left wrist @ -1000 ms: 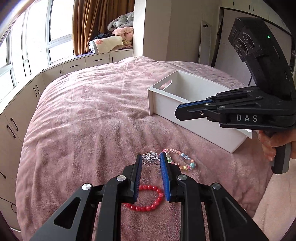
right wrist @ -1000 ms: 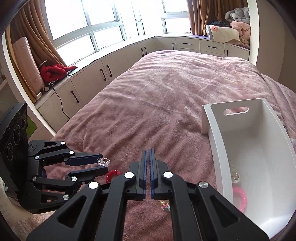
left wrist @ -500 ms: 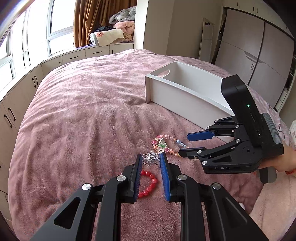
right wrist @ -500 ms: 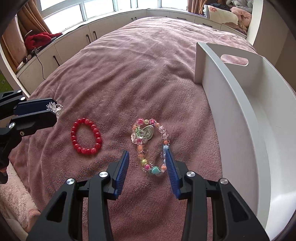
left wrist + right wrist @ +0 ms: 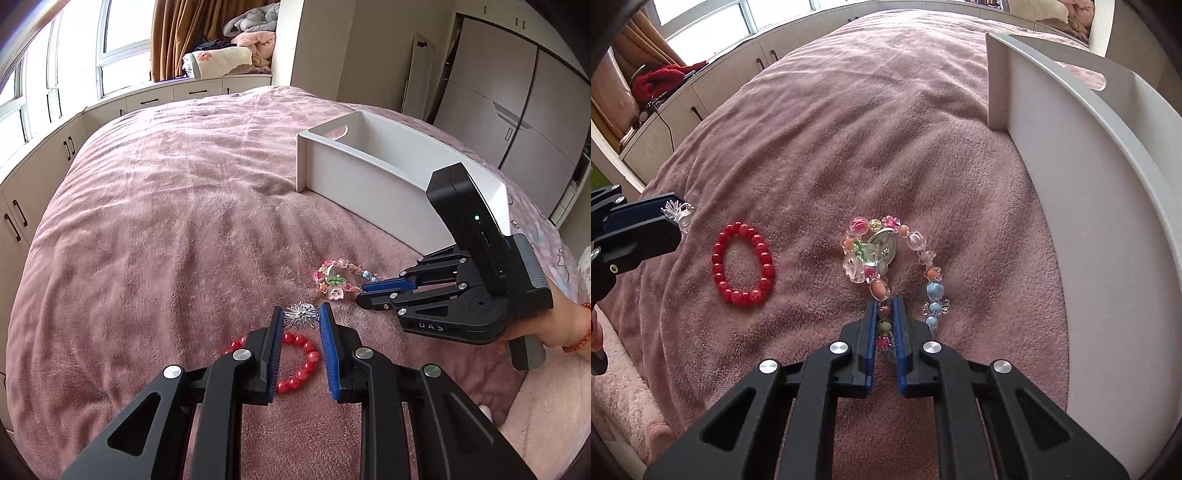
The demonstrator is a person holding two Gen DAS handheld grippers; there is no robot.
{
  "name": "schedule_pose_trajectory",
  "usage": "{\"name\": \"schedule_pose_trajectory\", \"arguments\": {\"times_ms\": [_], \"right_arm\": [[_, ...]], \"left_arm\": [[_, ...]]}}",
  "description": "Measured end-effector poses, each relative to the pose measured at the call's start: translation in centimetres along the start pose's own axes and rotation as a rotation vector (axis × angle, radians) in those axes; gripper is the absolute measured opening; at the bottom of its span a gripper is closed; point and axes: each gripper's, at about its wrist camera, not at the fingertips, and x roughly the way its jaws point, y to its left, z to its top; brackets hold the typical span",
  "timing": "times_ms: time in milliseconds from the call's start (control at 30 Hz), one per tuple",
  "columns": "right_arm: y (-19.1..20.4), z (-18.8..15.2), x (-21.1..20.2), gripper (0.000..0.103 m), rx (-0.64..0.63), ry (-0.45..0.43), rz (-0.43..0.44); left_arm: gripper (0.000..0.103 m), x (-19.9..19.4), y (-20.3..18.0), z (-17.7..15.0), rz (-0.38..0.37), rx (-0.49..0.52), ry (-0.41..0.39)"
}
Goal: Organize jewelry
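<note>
A pink plush blanket (image 5: 849, 110) covers a bed, and three pieces of jewelry lie on it. The right claw (image 5: 884, 304) is low over the blanket, its two blue pads nearly together and clamped on the near end of a multicolored beaded bracelet (image 5: 886, 254) — a few beads sit pinched between the pads while the rest of the loop lies on the blanket just beyond the tips. To the left of it, well apart, a red bead bracelet (image 5: 742, 264) rests flat. Further left, the left claw (image 5: 301, 319) holds a small silver sparkly ornament (image 5: 301, 314) at its tips, pads partly apart and closed on it, above the red bracelet. A white open bin (image 5: 1089, 184) stands on the right, just beside the multicolored bracelet.
</note>
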Motion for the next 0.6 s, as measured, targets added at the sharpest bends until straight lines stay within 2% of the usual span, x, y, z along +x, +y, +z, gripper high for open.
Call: {"name": "schedule_pose_trajectory", "arguments": {"times_ms": [200,600], "right_arm": [[0.3,0.5,-3.2,0.009,0.003,-0.075,0.030],[0.8,4.2,-11.3,0.009,0.016,-0.267,0.085]], "left_arm": [[0.025,-0.3,-0.2,0.1,0.001,0.003,-0.009],[0.025,-2.3,-1.3,1.3,0.004,0.020,-0.050]]}}
